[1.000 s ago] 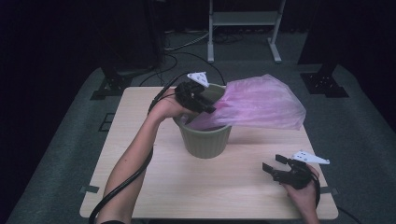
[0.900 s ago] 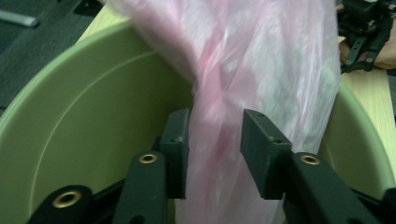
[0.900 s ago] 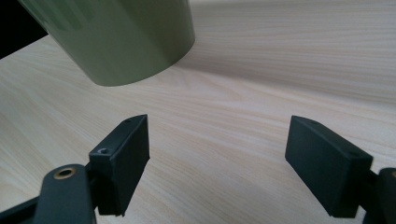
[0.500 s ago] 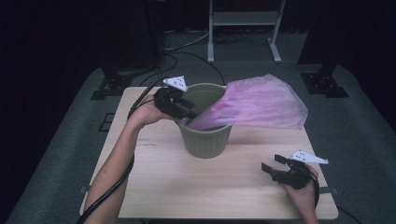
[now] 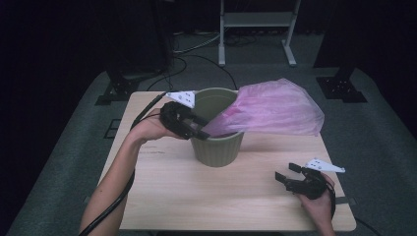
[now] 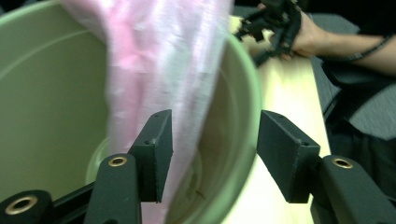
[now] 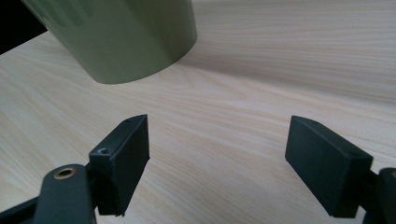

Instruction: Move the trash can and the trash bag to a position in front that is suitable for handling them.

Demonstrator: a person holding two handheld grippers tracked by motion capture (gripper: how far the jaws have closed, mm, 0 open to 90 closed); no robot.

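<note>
Your left gripper (image 5: 195, 129) sat at near rim of olive-green plastic bucket (image 5: 219, 150), jaws wide, straddling rim. Thin pink plastic bag (image 5: 275, 109) trailed from bucket mouth away rightward across light wooden surface (image 5: 196, 189). Right gripper (image 5: 287, 173) well apart, jaws wide, empty.

The high view looks forward and down from above the person's side, taking in the whole wooden table (image 5: 236, 196) with the green bucket (image 5: 219, 150) at its middle and dark floor beyond. The left gripper view sits very near, looking past its own jaws into the bucket (image 6: 56, 93) and across the table (image 6: 285, 93) to the right gripper (image 6: 273, 23) farther off. The right gripper view lies low over the table (image 7: 261, 70), facing the bucket's base (image 7: 126, 37), so all three views share bucket and tabletop.
</note>
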